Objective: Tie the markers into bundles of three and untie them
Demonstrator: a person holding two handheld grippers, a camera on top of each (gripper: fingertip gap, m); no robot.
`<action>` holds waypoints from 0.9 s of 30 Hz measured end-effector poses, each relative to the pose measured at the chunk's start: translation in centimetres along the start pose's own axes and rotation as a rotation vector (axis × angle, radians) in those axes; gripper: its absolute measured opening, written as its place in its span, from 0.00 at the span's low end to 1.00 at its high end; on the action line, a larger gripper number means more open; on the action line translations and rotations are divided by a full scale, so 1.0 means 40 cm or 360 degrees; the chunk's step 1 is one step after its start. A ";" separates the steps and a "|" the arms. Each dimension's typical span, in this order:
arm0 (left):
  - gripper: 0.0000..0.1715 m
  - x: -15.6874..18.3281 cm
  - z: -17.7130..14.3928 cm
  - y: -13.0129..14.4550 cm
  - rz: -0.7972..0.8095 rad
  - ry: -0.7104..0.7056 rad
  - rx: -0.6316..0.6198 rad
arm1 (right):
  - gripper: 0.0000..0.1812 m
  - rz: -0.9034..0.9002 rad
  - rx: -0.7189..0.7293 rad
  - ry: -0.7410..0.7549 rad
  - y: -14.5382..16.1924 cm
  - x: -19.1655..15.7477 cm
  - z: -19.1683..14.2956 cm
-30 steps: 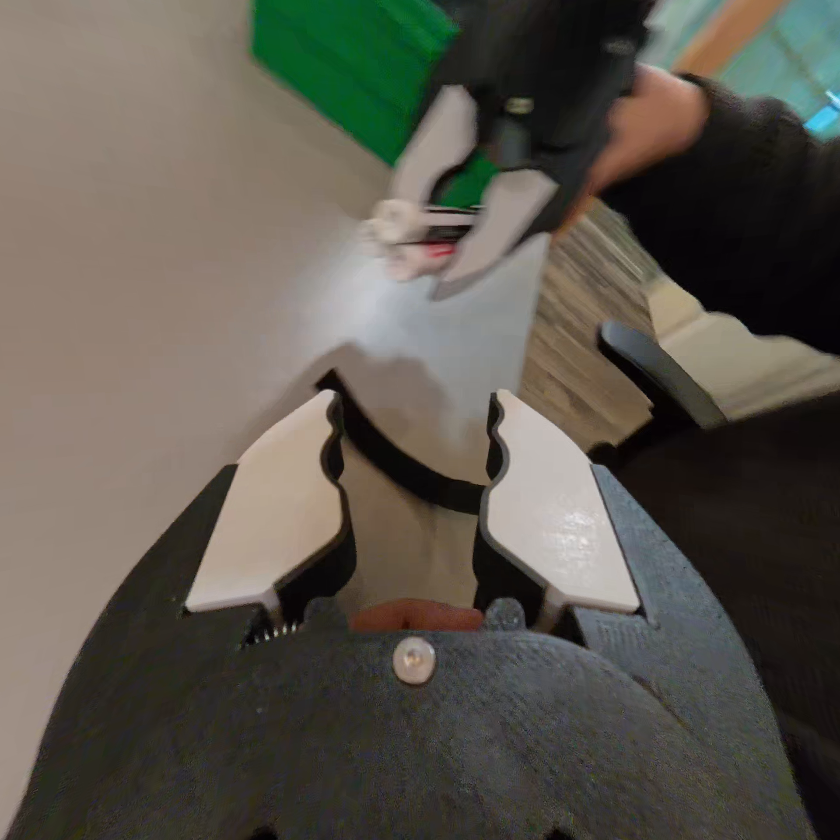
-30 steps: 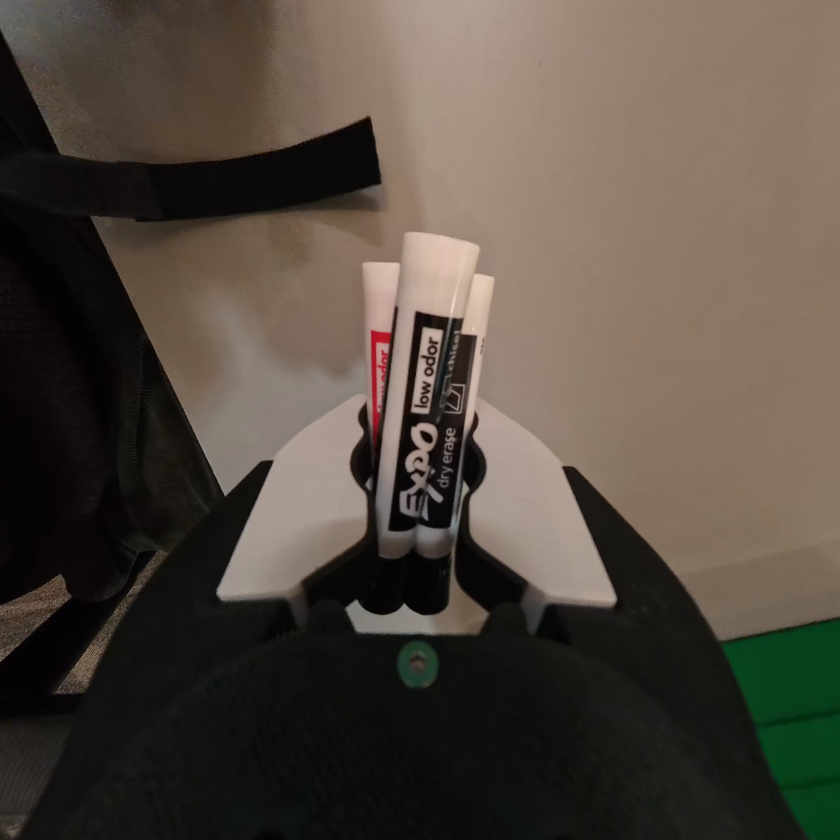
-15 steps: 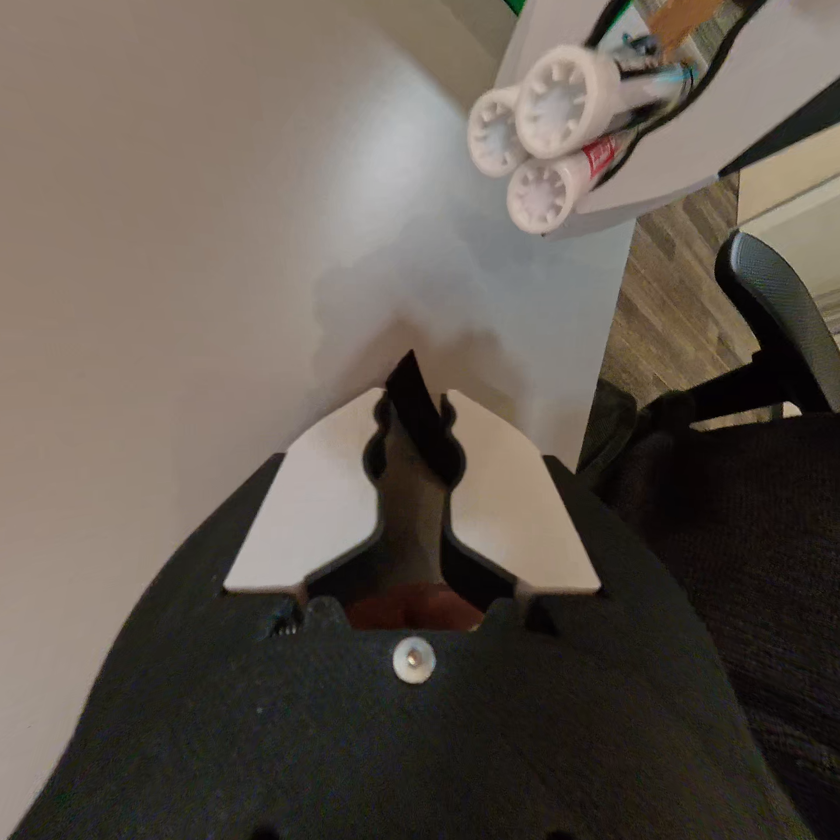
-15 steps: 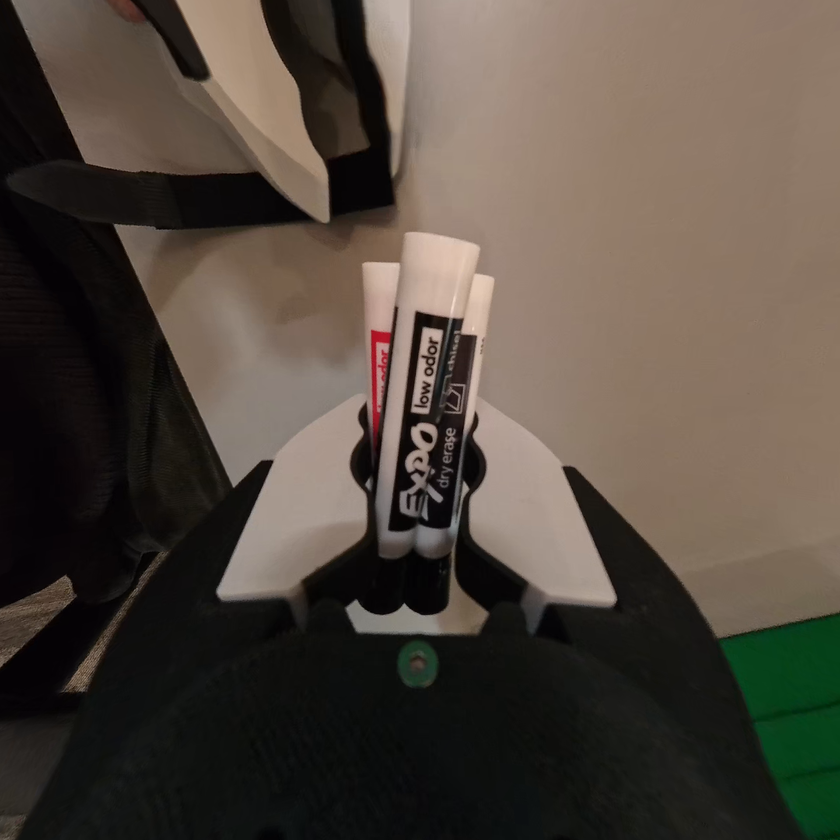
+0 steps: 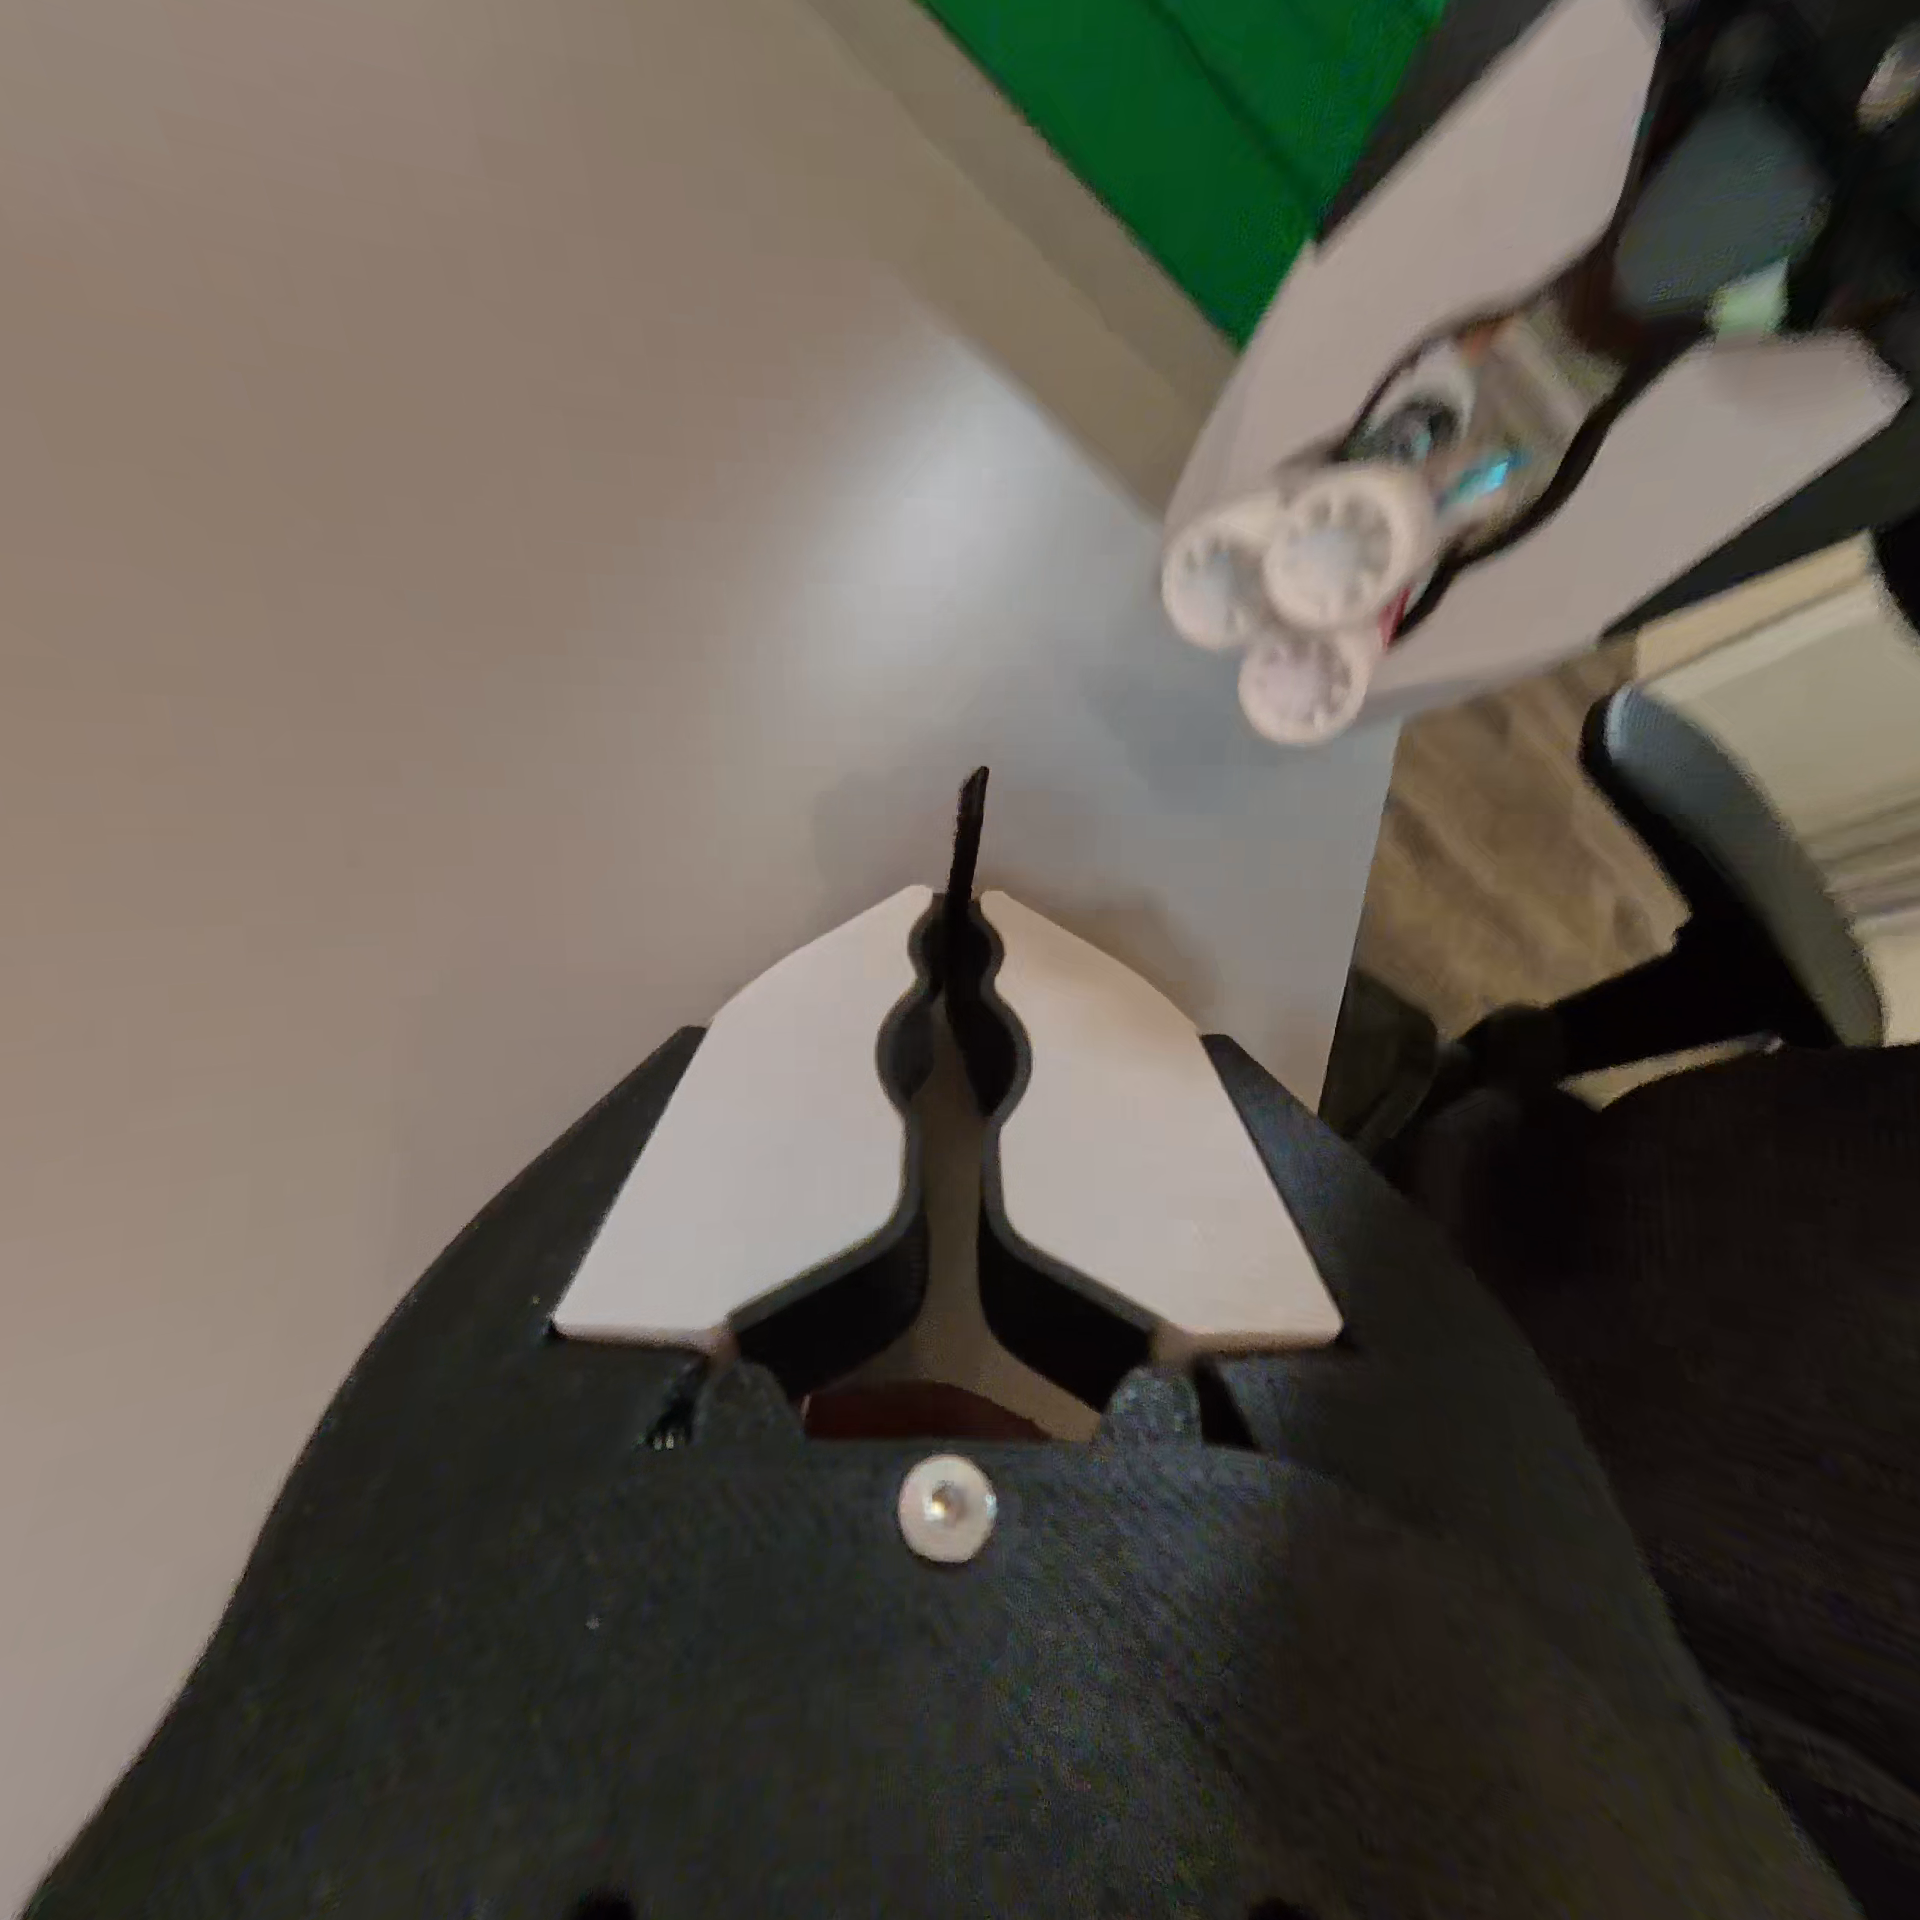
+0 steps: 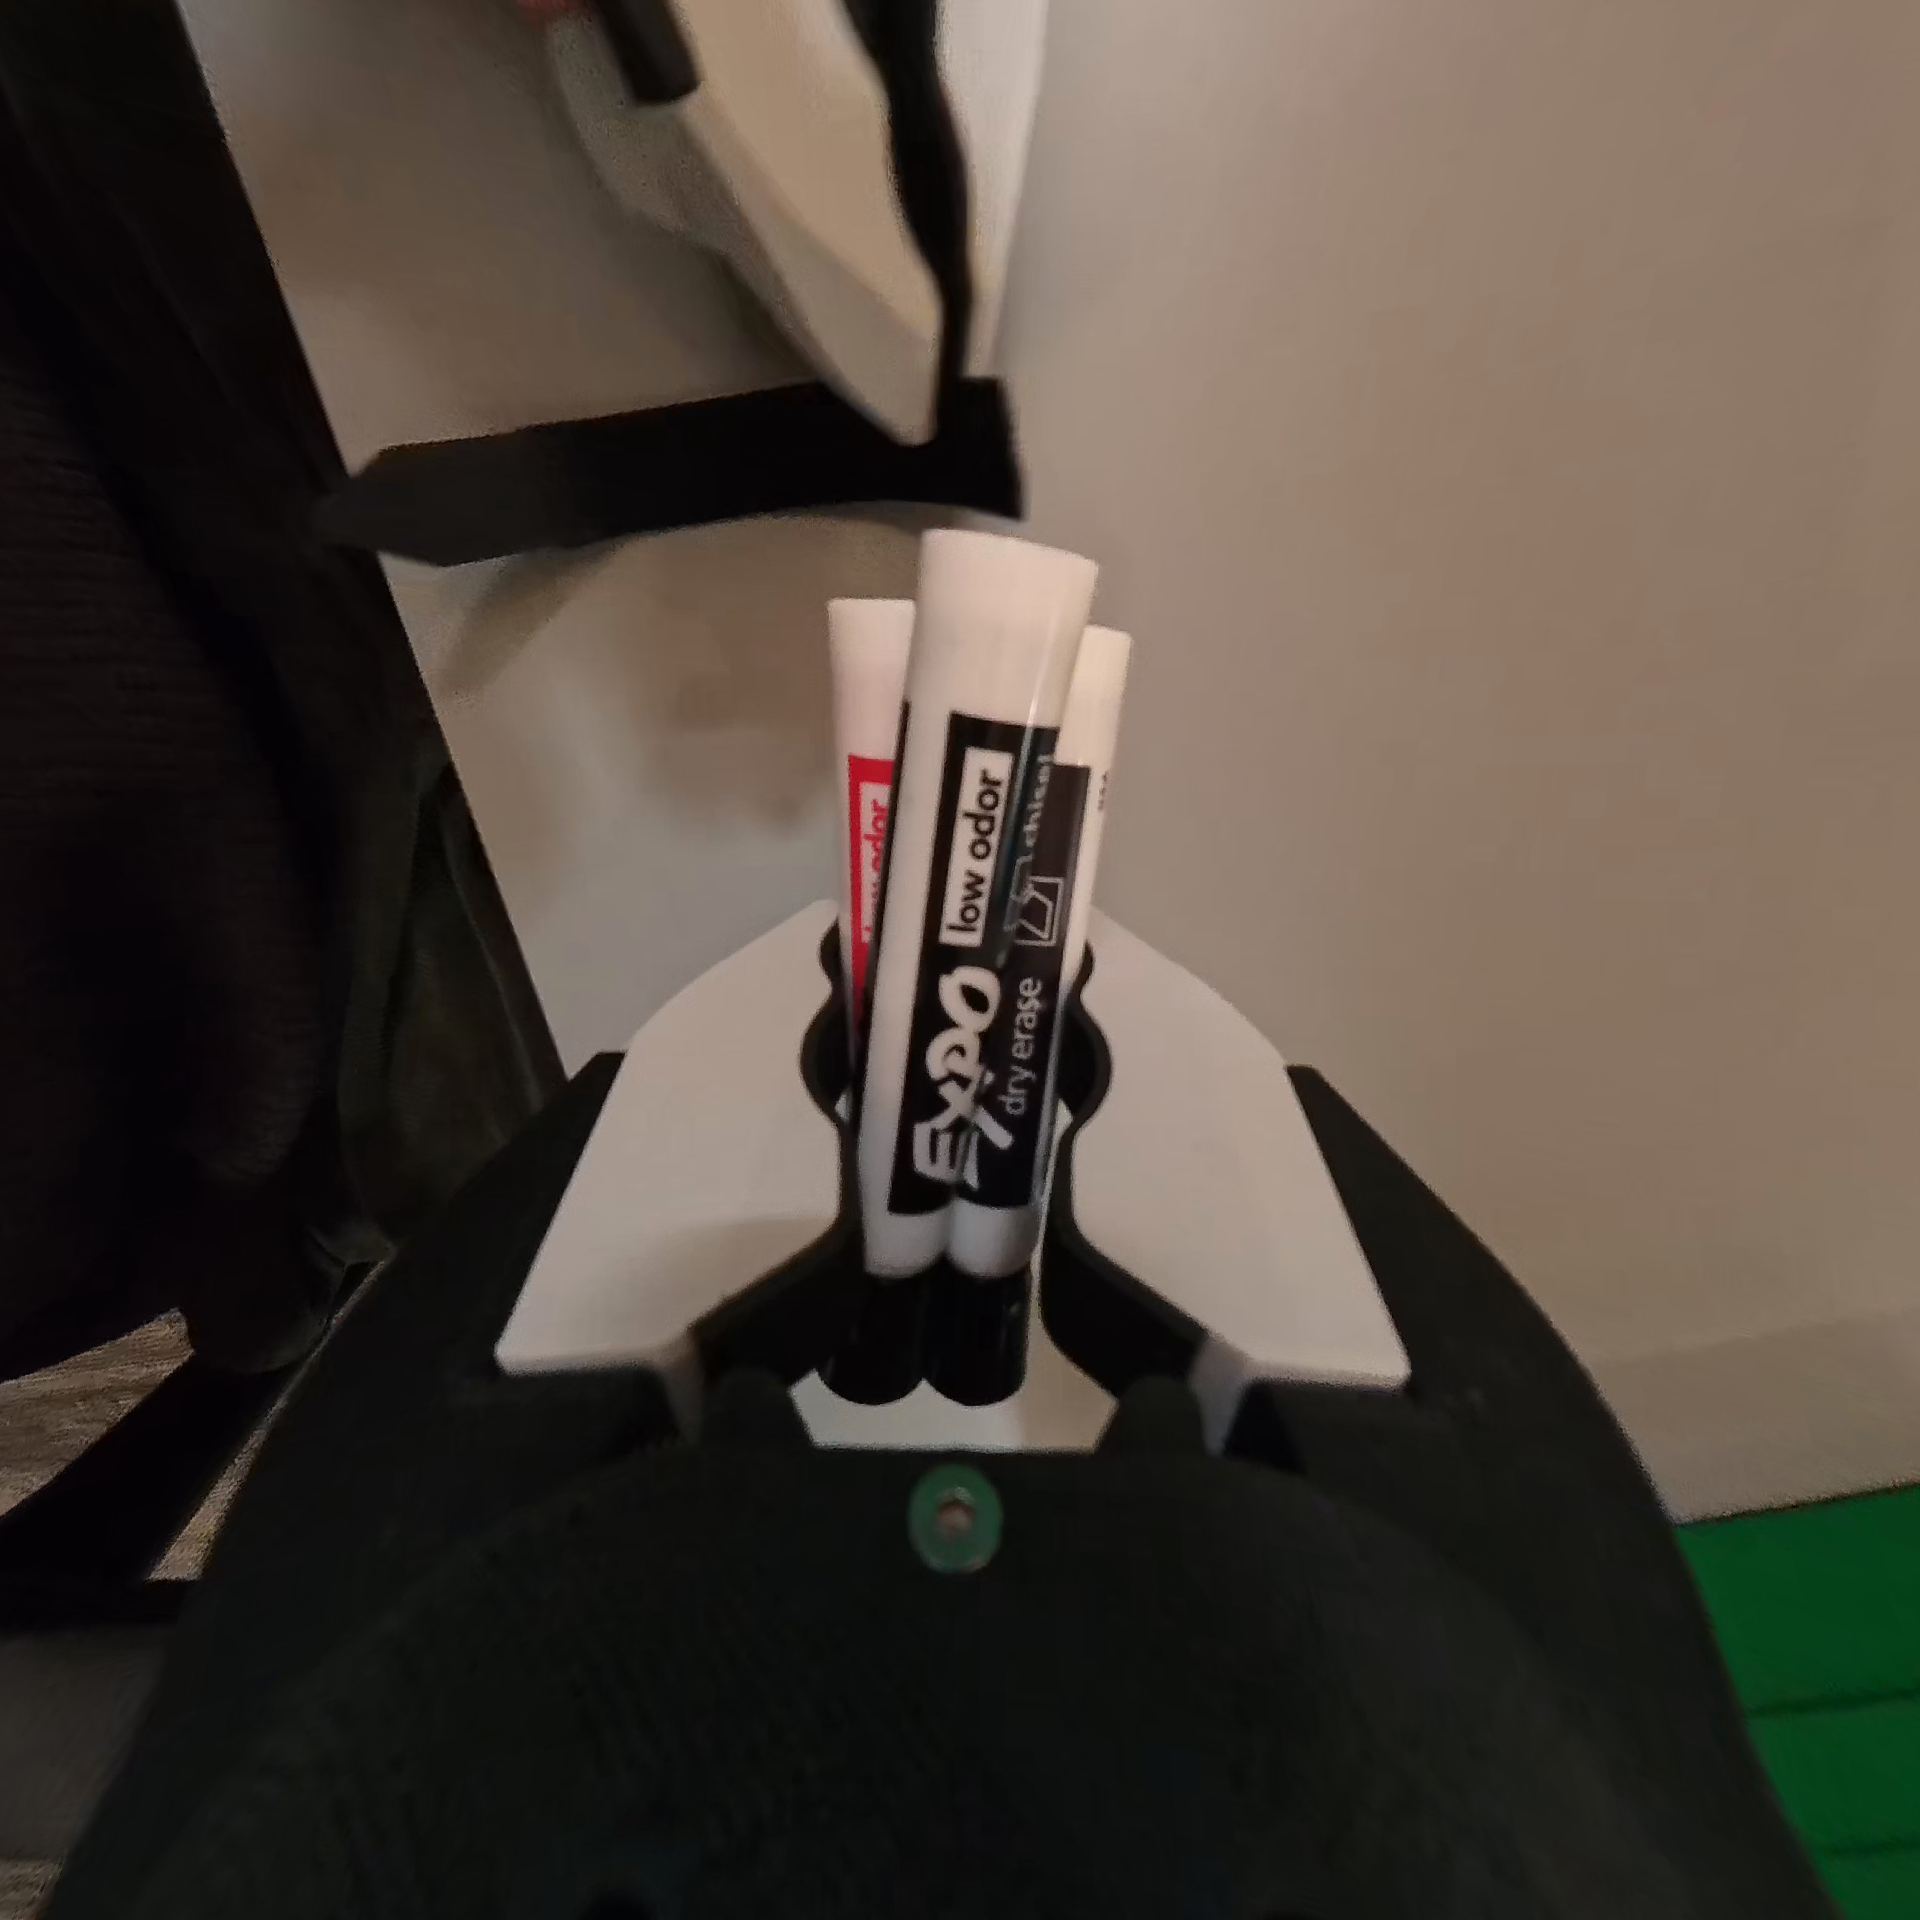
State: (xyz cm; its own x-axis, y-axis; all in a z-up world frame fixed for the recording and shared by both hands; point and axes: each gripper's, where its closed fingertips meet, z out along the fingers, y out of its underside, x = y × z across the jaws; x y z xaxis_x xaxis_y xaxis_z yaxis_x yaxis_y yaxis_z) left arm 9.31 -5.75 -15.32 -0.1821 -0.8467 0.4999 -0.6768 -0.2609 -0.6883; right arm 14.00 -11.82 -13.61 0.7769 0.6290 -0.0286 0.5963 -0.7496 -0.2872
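dim, soft glare (blurred edges)

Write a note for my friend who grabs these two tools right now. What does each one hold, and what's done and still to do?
Right tool: shut on three markers, held as a cluster, their flat ends pointing away from its camera.
Left tool: shut on the black strap, pinched near one end; the rest trails toward the table edge.
The strap's free part shows just beyond the marker ends, not touching them as far as I can tell.
Done: three markers gathered, strap picked up.
Left: wrap the strap around the markers and fasten it, later undo it. Nothing is wrapped yet.
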 end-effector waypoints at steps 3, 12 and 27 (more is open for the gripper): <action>0.02 -0.009 -0.031 -0.058 -0.0111 0.0060 0.0224 | 0.21 -0.0044 -0.0002 -0.0014 -0.008 -0.019 0.005; 0.02 0.072 -0.055 -0.147 0.0002 0.0292 0.0422 | 0.21 -0.0179 -0.0021 -0.0067 -0.046 -0.054 0.028; 0.02 0.160 -0.060 -0.126 0.0033 0.0708 0.0367 | 0.21 -0.0236 -0.0040 -0.0086 -0.063 -0.071 0.022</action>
State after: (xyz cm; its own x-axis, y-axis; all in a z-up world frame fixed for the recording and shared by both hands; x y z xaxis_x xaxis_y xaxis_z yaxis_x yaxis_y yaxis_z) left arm 9.86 -8.74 -7.38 -0.5143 -0.5861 0.6261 -0.5037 -0.3844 -0.7737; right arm 10.11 -11.52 -13.66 0.6683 0.7429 -0.0395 0.7092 -0.6521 -0.2679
